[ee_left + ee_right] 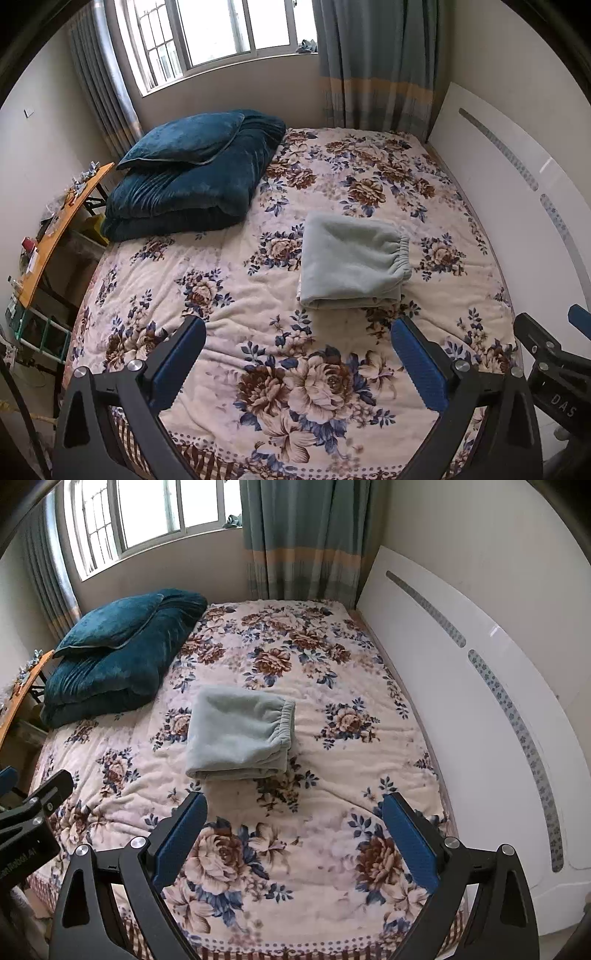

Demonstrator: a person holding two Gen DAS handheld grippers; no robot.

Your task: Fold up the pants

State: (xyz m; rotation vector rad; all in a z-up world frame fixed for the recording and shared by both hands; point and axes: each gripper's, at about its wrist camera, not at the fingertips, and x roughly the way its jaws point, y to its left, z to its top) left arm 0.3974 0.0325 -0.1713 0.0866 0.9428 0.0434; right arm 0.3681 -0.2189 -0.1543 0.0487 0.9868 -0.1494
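A wide bed covered by a cream quilted fleece spread printed with brown and blue flowers (229, 295) fills both views, its surface soft and lightly rumpled. A glossy white curved headboard with grey dotted strips (461, 701) runs along the right side; the right wrist view shows most of its length, the left wrist view only part. At the far left lies a thick folded teal velvet duvet (184, 199), ribbed in texture, with a matching plump teal velvet pillow (184, 138) on top. The pale grey-green fleece pants (351, 262) sit folded into a compact, roughly square stack near the middle of the bed, well apart from the duvet, with the gathered elastic waistband on the right and the rounded fold on the near edge. A narrow orange wooden side table (62, 225) cluttered with small items stands left of the bed, seen far more fully in the left wrist view. The left gripper (299, 362) and the right gripper (293, 836) hover over the near part of the bed, each with its blue ribbed pads spread wide apart and holding nothing, neither touching the pants.
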